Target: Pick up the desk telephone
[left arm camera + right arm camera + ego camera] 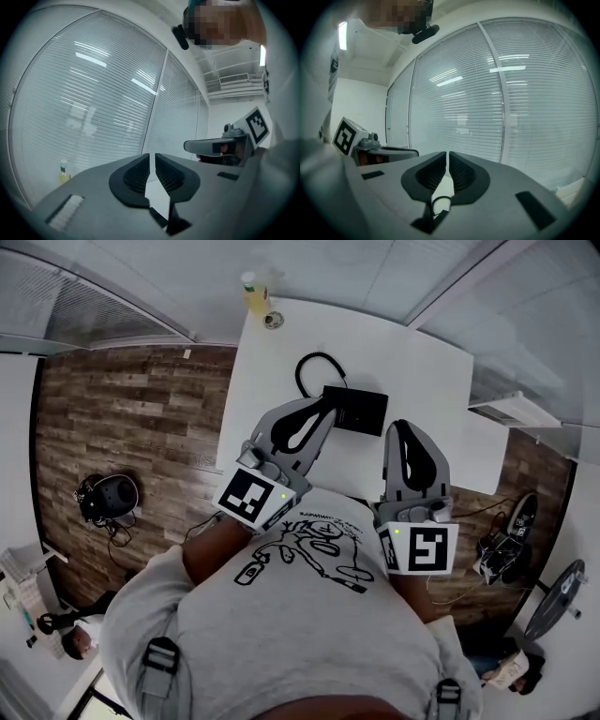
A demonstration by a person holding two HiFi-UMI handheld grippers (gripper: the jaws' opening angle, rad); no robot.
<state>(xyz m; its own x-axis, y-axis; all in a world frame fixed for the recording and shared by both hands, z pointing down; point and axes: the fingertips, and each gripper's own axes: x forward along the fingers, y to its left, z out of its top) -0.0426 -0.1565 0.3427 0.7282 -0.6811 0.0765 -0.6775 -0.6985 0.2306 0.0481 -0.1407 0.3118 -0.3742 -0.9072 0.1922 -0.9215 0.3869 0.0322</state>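
Note:
In the head view the black desk telephone (354,409) lies on the white table (422,362), and its black cord (309,367) loops towards the far side. My left gripper (323,414) is shut and empty, with its tip just left of the phone's near corner. My right gripper (401,426) is also shut and empty, a little to the right of the phone and nearer to me. The left gripper view shows closed jaws (152,158) pointing level at window blinds, and so does the right gripper view (447,157). Neither gripper view shows the phone.
A small bottle of yellow liquid (255,294) and a small round object (273,320) stand at the table's far left corner; the bottle (63,172) also shows in the left gripper view. A dark helmet-like object (111,496) lies on the wooden floor at the left, shoes (502,545) at the right.

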